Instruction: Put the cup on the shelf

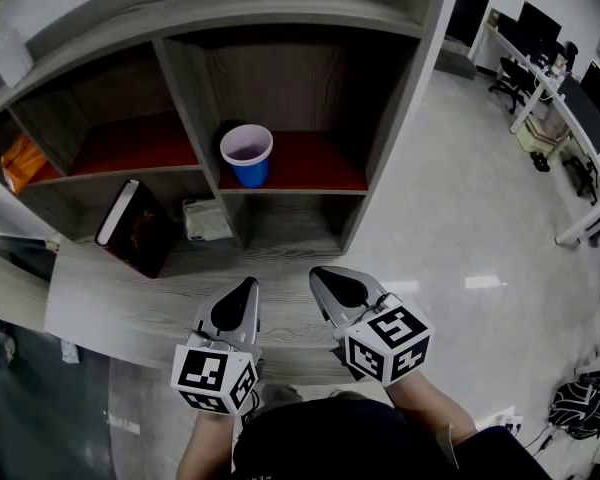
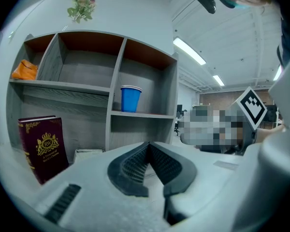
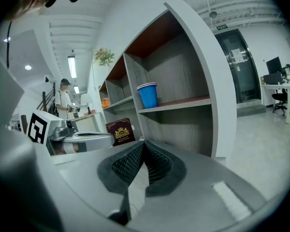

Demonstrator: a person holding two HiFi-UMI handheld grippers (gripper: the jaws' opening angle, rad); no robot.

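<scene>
- We are in an office with a pale floor (image 1: 460,228), facing a grey shelf (image 1: 185,98).
- The cup (image 1: 247,155) stands upright in the shelf's upper right compartment, so we judge the task done.
- The left gripper (image 1: 245,293) and right gripper (image 1: 325,280) are both closed and empty, well apart from the cup.
- Only the head view looks into the cup; the gripper views show its side.

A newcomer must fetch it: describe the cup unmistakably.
Find the grey wood-grain shelf unit. In its upper right compartment, on the reddish board, stands an upright blue plastic cup with a white rim. It is alone there, the only cup on the unit; the maroon hardcover book leans lower left.
</scene>
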